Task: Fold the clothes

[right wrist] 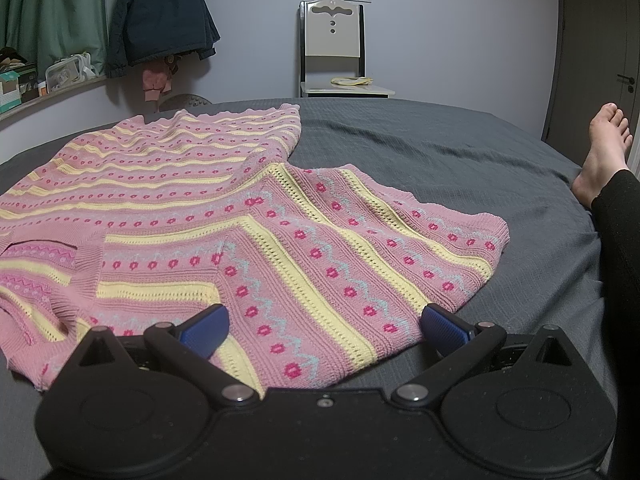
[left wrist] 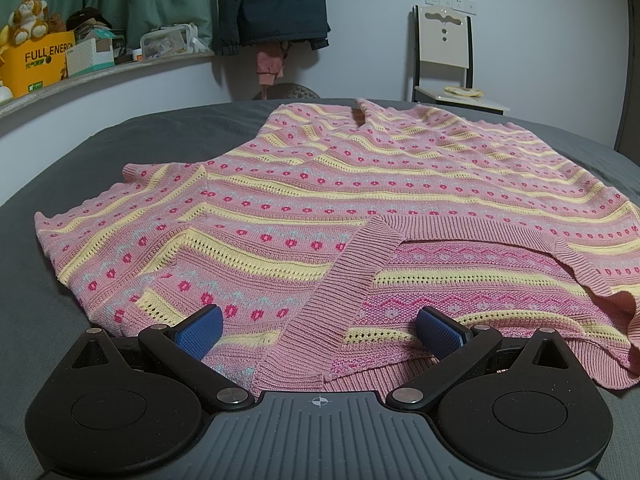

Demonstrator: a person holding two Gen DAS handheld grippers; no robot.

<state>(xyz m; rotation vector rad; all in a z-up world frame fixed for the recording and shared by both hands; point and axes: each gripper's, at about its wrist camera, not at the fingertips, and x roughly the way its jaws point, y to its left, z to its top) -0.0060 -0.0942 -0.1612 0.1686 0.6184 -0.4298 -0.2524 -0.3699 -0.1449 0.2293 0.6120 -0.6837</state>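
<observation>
A pink knit sweater (left wrist: 340, 200) with yellow stripes and red flowers lies spread flat on the grey bed (left wrist: 60, 320), neckline toward me. My left gripper (left wrist: 320, 330) is open, its blue pads straddling the ribbed collar edge (left wrist: 344, 276) low over the fabric. In the right wrist view the same sweater (right wrist: 200, 208) fills the left and centre, one sleeve (right wrist: 380, 248) stretched out to the right. My right gripper (right wrist: 324, 330) is open, low over the sleeve's near part, its right pad (right wrist: 446, 330) at the sleeve's edge.
A person's bare foot (right wrist: 606, 148) and black-clad leg (right wrist: 620, 248) rest on the bed at right. A chair (right wrist: 334, 52) stands beyond the bed's far edge. A dark jacket (left wrist: 272, 4) hangs on the wall. A shelf (left wrist: 100, 76) holds boxes at left.
</observation>
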